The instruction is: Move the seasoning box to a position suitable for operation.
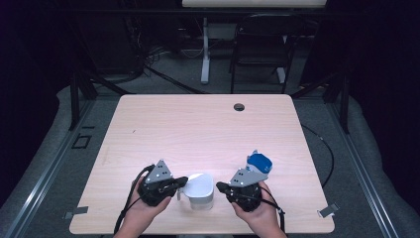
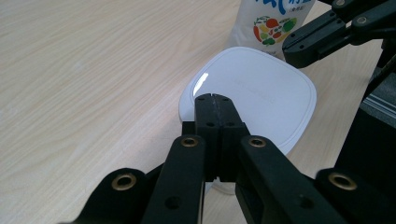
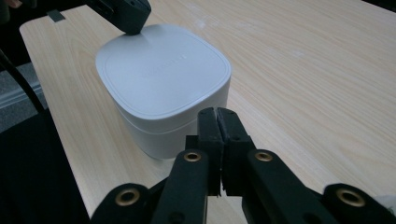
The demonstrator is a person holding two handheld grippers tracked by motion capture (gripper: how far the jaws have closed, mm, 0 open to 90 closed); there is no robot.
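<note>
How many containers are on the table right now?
2. A white lidded box sits near the front edge between the two grippers. A pouch with a blue cap stands just behind the right gripper. The hands may hide something else.

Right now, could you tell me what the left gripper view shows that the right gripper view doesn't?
Left gripper view: a printed pouch with a fruit picture stands behind the white container, and the right gripper reaches in from the upper right.

Right gripper view: the container's side wall and the table corner with a dark tape piece.

Both: the container's closed lid, the wooden tabletop, and shut black jaws in front.
</note>
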